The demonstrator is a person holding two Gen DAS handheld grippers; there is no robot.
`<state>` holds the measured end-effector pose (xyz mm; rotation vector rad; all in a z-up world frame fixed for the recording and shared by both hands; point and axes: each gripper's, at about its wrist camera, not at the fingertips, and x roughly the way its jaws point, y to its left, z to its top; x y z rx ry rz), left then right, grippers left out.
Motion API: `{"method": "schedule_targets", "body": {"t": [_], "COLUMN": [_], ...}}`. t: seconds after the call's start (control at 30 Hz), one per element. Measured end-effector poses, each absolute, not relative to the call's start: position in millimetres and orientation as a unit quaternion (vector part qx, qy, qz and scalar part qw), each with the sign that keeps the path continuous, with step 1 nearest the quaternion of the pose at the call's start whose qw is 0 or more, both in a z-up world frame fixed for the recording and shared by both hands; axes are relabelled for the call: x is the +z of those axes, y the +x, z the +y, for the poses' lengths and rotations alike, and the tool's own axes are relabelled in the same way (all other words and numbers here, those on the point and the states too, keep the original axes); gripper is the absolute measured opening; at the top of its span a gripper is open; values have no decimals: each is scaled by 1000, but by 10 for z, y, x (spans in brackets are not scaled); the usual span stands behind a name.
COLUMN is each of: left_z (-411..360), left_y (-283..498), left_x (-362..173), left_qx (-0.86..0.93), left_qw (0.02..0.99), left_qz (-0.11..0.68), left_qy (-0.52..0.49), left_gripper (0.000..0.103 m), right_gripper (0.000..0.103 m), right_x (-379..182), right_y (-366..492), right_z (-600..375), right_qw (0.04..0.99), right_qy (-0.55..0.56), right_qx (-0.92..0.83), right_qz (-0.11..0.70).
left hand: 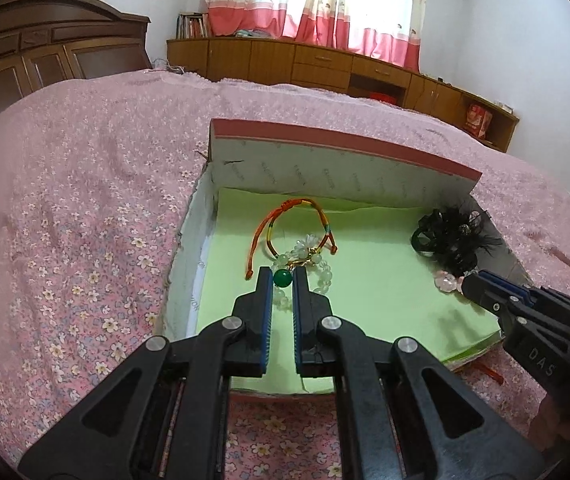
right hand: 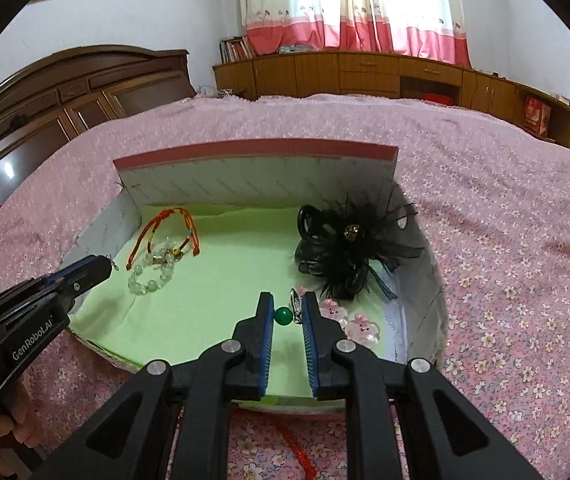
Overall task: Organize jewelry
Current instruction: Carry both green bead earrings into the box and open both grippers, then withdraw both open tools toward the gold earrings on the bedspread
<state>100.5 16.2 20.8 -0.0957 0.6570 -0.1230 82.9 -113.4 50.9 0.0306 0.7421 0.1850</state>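
Between the fingertips of the left claw (left hand: 283, 272) sits a left green bead (left hand: 283, 279), filling the narrow gap, so I judge that claw is closed on it. The right claw (right hand: 287, 297) likewise pinches a right green bead (right hand: 283, 316) together with its silver hook (right hand: 296, 304); the two look like a pair of earrings, though the left one's fitting is hard to make out.

Both claws hang over the green lining (left hand: 385, 292) of an open box (left hand: 325, 136) on the bed (left hand: 85, 200). Just ahead of and under the left claw lie the clear-bead bracelet (left hand: 325, 276) and, beyond it, the orange cord bracelet (left hand: 281, 216). Just right of the right claw lie the pink bunny clips (right hand: 361, 328), with the black feather hair flower (right hand: 345, 256) ahead and to the right.

The bare lining lies between the claws: to the right of the left one, to the left of the right one. Setting the pair down together likely means each claw moving inward, away from the pieces beside it.
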Motion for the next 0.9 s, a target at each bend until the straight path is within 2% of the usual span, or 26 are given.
{"method": "schedule_targets", "body": {"t": [0.13, 0.2, 0.27, 0.4, 0.67, 0.9], "left_z": [149, 140, 124, 115, 199, 245], "left_y": [1034, 1034, 1052, 1041, 880, 720], "left_x": [210, 212, 213, 258, 441, 610], "left_qx": [-62, -62, -62, -65, -71, -83], "left_qw": [940, 939, 938, 937, 937, 936], "left_qz": [332, 336, 339, 341, 335, 333], "left_qy": [-44, -41, -39, -44, -66, -75], "left_gripper": [2, 3, 6, 14, 18, 19], "right_gripper": [17, 22, 31, 39, 45, 46], "right_x": [496, 497, 503, 558, 778, 986], "right_y": [859, 862, 861, 827, 661, 432], "right_z": [-1116, -1122, -1130, -1151, -1254, -1374], "right_qw": [924, 922, 921, 921, 927, 933], "right_qy": [14, 17, 22, 37, 63, 80], "right_qx": [95, 98, 102, 108, 111, 109], "right_qz": [371, 374, 376, 373, 351, 333]}}
